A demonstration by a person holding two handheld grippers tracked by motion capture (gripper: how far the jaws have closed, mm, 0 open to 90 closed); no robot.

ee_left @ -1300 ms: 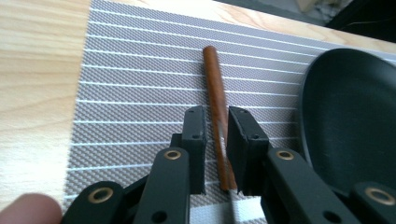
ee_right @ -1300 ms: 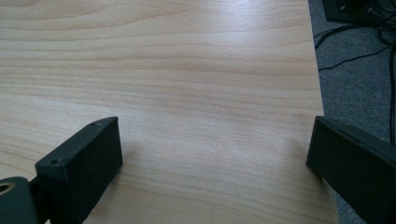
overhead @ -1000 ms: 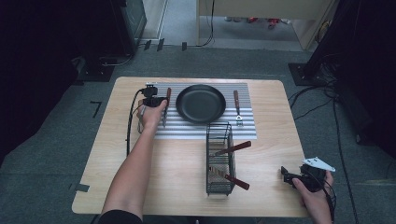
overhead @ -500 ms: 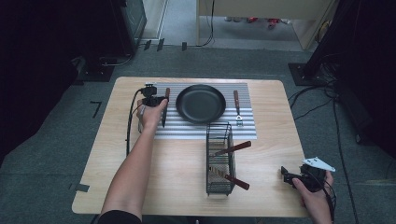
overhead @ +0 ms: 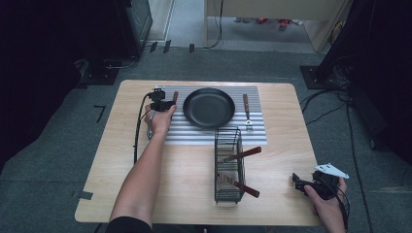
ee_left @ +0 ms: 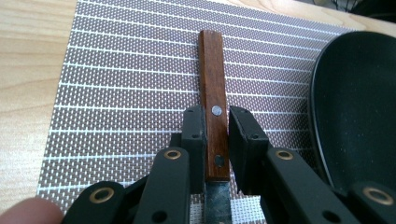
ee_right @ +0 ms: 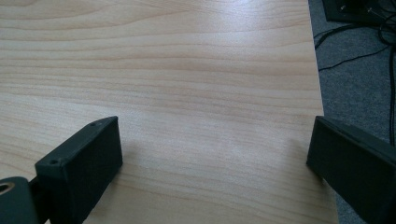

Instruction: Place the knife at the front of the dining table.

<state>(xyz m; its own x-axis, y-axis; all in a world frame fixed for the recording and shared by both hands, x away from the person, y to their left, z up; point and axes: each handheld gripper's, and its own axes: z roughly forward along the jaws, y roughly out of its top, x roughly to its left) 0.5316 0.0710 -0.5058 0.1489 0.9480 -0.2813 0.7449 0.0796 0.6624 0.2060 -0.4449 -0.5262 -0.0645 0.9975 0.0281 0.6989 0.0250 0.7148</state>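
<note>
- The knife (ee_left: 214,116) I'm working on has a brown wooden handle with two metal rivets and a dull steel blade; the blade's start shows at the bottom of the left gripper view.
- It lies flat on the striped grey placemat (overhead: 194,136), near the desk's far-left corner, just left of the black pan (overhead: 208,108).
- My left gripper (ee_left: 216,140) has its jaws on either side of the handle at the blade end. They have just been closing in; the left pad looks to be against the wood, while a thin gap shows at the right pad, so I don't read a firm grip.
- In the high view my left forearm stretches from the near edge up to the knife (overhead: 175,97), hand (overhead: 159,119) behind the gripper.
- My right gripper (ee_right: 210,154) sits at the near-right corner of the desk (ee_right: 187,70), jaws spread wide over bare wood.
</note>
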